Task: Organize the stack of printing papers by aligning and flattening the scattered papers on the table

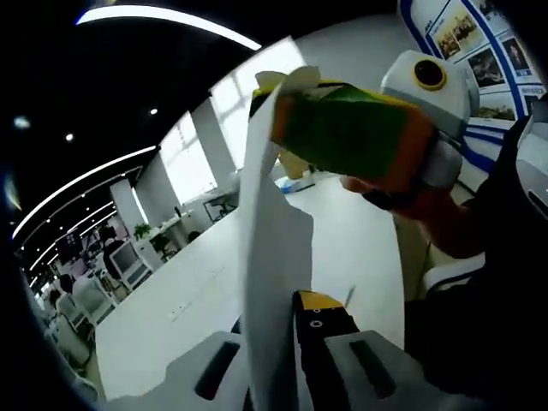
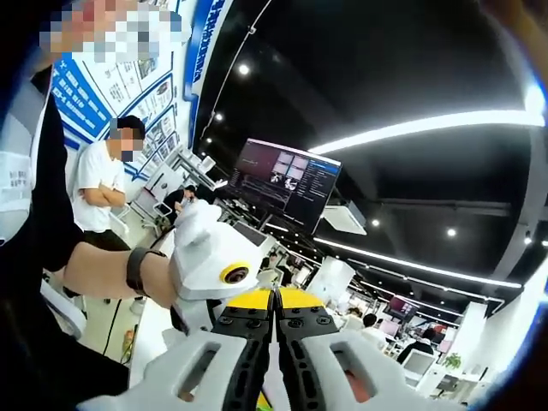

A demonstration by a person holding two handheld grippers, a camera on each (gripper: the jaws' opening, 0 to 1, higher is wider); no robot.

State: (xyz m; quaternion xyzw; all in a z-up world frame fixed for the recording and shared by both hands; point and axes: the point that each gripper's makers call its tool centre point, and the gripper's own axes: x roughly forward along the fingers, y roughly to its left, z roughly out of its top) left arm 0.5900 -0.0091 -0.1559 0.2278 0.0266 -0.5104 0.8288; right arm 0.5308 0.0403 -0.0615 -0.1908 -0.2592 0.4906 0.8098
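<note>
Paper [image 1: 274,248] hangs clamped in our left tongs [image 1: 295,342], its lower edge hidden; our right tongs [image 2: 276,342] look clenched, possibly pinching it too, above the white bench [image 1: 171,308] in an open office.

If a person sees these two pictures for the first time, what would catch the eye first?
Probably the white paper sheets held edge-on between the left gripper's jaws, rising up the middle of the left gripper view. Above, the right gripper, green and orange, clamps their top edge. In the right gripper view, a large dark monitor hangs overhead.
</note>
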